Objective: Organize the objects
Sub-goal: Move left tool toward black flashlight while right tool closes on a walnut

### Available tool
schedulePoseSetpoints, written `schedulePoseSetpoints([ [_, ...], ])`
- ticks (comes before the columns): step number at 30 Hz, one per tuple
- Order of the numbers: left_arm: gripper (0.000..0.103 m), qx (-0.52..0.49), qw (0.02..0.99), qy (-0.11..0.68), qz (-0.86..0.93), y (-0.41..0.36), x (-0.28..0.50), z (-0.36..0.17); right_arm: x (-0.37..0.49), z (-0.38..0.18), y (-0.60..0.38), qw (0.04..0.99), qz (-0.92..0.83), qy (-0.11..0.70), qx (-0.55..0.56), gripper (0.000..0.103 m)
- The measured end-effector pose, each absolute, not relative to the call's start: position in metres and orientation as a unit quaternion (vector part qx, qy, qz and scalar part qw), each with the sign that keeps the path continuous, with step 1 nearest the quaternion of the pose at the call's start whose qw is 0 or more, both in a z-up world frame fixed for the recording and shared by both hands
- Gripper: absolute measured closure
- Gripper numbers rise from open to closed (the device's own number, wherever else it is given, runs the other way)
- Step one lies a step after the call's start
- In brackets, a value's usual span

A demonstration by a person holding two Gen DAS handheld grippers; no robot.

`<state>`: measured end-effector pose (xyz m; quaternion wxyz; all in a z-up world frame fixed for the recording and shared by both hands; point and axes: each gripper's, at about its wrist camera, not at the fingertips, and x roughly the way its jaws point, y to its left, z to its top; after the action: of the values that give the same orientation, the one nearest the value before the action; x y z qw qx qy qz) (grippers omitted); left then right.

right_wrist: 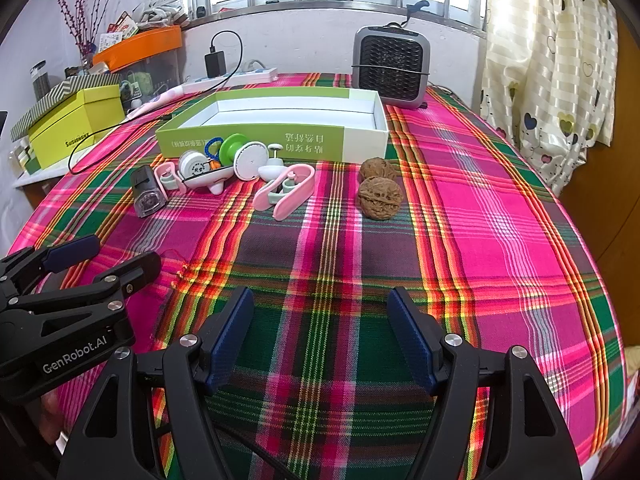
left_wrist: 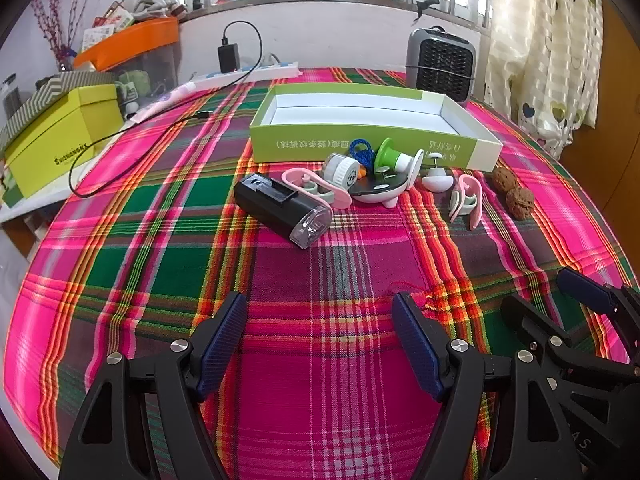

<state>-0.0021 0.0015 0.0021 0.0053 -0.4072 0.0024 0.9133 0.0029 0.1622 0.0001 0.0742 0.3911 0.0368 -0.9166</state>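
Left wrist view. Left gripper [left_wrist: 320, 344] at bottom centre, jaws wide apart, holding nothing, touching nothing but hovering over the plaid desk [left_wrist: 160, 240]. Clutter lined across mid-frame, ahead of and well apart from the jaws: black lamp [left_wrist: 282, 210] nearest, slightly left of centre, long axis slanting from upper left to lower right; pink clip [left_wrist: 316, 188] just beside it; second clip [left_wrist: 466, 200] to the right; walnuts [left_wrist: 512, 190] farthest right. Open green box [left_wrist: 360, 148] directly behind the row, empty inside. Right gripper [left_wrist: 560, 300] at lower right, jaws parted, empty.

Right wrist view. Right gripper [right_wrist: 320, 332] at bottom centre, jaws wide apart, empty. Walnuts [right_wrist: 379, 196] ahead, slightly right of centre, one behind the other. Clip [right_wrist: 286, 192] left of centre, long axis slanting lower left to upper right. Lamp [right_wrist: 146, 192] far left. Box [right_wrist: 280, 144] behind.

Judgement: lamp nearer the left gripper, walnuts nearer the right.
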Motion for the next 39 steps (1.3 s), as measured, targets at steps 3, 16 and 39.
schedulePoseSetpoints([
  [3,0.029,-0.408,0.006,0.002,0.913,0.001,-0.002,0.002,0.003,0.004,0.165,0.075,-0.916,0.037,0.393,0.033],
  [16,0.029,-0.41,0.027,0.011,0.911,-0.003,-0.002,0.004,-0.001,0.003,0.164,0.083,-0.911,0.038,0.403,0.033],
  [39,0.03,-0.442,0.054,-0.069,0.893,-0.047,-0.046,0.011,-0.053,0.016,0.205,0.075,-0.901,0.013,0.428,0.033],
])
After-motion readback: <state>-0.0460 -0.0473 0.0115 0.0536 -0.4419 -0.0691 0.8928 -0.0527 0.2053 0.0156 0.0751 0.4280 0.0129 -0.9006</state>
